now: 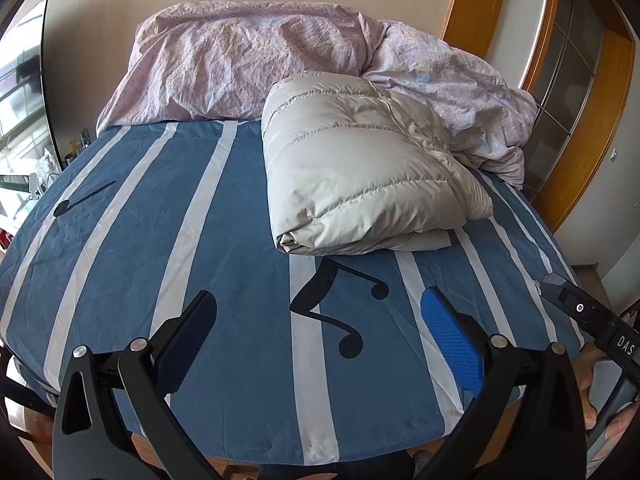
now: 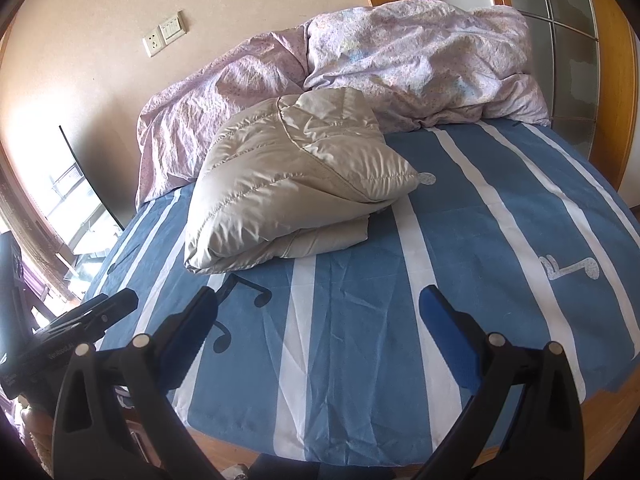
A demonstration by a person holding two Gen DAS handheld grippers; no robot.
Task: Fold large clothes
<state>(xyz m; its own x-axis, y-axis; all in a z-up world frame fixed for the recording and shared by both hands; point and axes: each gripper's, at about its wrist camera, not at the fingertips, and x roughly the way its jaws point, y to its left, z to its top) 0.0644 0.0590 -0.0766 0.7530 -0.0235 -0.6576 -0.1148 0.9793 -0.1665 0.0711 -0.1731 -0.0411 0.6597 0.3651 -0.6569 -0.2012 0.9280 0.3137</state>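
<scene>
Left wrist view shows the bed in its blue-and-white striped sheet with music notes, a crumpled pink duvet at the far end, and the folded beige puffer jacket lying just in front of it. Left tool and right tool both hover spread apart, empty. "DAS" reads on the right tool's body.

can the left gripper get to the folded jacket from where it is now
Probably yes. The left gripper is open and holds nothing, and only bare striped sheet lies between it and the jacket. The duvet sits behind the jacket, not in the way.
</scene>
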